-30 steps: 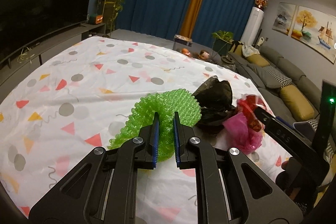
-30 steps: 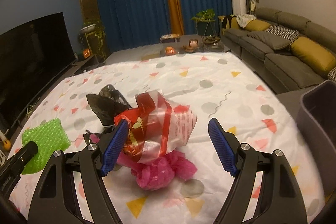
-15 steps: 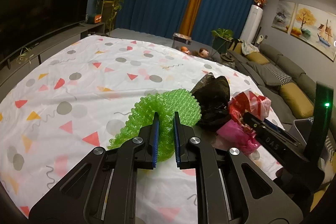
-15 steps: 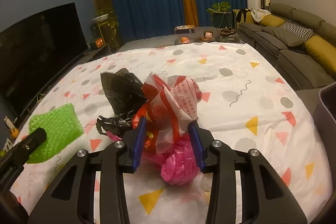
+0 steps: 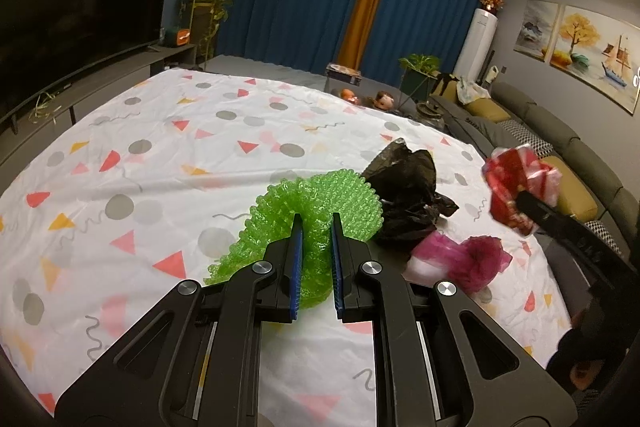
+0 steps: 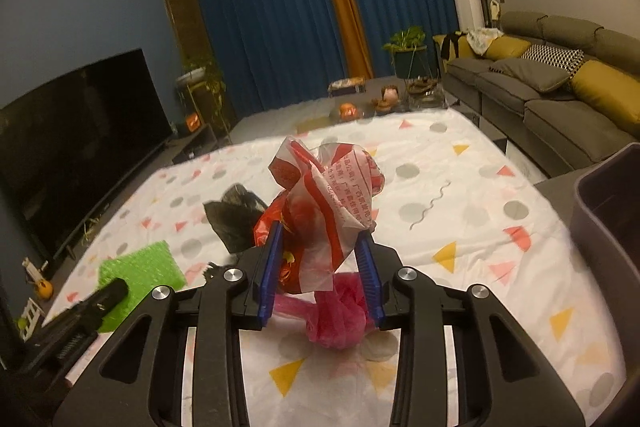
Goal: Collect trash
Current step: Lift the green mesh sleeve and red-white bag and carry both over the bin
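Observation:
On the patterned white cloth my left gripper is shut on a rolled sheet of green bubble wrap, which rests on the cloth. A crumpled black bag lies just right of it, and a pink bag lies in front of that. In the right wrist view my right gripper has its jaws closing on a red and white plastic bag. Both pads press its sides and it hangs above the pink bag. The same held bag shows at the right of the left wrist view.
A dark grey bin stands off the cloth's right edge. A grey sofa with yellow cushions runs along the right wall. A large dark TV stands at the left, and a low table with small items sits beyond the cloth.
My right gripper closed from wide open onto the red and white bag and raised it off the pink bag. The left gripper kept still on the green bubble wrap.

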The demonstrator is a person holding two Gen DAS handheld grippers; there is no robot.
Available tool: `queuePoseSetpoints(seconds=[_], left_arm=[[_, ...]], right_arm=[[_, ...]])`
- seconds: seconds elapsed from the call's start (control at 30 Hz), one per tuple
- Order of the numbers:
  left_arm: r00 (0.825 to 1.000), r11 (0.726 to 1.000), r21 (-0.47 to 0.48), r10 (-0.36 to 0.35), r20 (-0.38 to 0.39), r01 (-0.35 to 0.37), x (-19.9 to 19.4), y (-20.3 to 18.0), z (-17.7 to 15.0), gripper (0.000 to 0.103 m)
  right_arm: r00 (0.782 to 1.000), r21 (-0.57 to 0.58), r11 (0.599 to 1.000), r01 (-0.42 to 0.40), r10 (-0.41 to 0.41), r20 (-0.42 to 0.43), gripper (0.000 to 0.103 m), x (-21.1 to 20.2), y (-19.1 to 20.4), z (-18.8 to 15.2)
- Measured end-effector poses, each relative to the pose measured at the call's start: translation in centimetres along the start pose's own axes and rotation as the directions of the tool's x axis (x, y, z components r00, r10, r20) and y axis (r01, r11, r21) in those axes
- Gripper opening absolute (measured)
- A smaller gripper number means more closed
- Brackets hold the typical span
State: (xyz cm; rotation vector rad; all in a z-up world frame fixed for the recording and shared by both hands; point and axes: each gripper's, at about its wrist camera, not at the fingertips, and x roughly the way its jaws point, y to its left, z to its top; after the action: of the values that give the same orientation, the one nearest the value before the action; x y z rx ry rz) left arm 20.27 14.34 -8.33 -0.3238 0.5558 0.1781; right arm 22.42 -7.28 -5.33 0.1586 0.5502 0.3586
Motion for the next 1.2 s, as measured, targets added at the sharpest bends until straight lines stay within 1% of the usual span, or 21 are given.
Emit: queuePoseSetpoints(seconds=[0.13,0.33,0.43,0.63,0.83,1.0,1.2], left_arm=[[1.0,1.0,0.025,-0.011,0.007,0.011,-0.2,-0.7,-0.2,0.012],[0.997,0.996,0.054,-0.072,0.021,0.07,-1.2,-2.0,-0.4,0.012],[0.995,0.993,0.059,-0.102,0.015,0.101,-1.7,-2.8,-0.5,0.011],[0.992,0.988,0.1,-0.122,0.021,0.12,-3.5,-5.1,-1.2,0.011],[0.99,0.984,0.117,-0.139,0.02,0.136,-5.5,-7.0,-2.0,0.012],[0.988,0.979,0.138,-0.153,0.035,0.146,-6.8,-9.0,-2.4,0.012],[0.983,0.97,0.173,-0.179,0.027,0.172,-7.4,-11.7,-3.5,0.012]], right_arm=[[0.999,0.006,1.0,-0.002,0.001,0.032,0.036,-2.0,-0.1,0.1],[0.998,-0.001,1.0,0.018,-0.018,0.052,0.036,-5.1,-0.3,-0.6],[0.998,-0.022,0.999,0.042,-0.041,0.053,0.036,-6.6,-0.5,-1.1],[0.995,-0.06,0.995,0.073,-0.069,0.068,0.036,-8.9,-1.1,-1.6],[0.993,-0.064,0.994,0.085,-0.079,0.091,0.036,-11.1,-2.2,-1.9],[0.989,-0.06,0.993,0.106,-0.099,0.109,0.036,-12.8,-3.9,-2.2],[0.982,-0.056,0.988,0.143,-0.135,0.129,0.036,-14.6,-5.8,-2.4]])
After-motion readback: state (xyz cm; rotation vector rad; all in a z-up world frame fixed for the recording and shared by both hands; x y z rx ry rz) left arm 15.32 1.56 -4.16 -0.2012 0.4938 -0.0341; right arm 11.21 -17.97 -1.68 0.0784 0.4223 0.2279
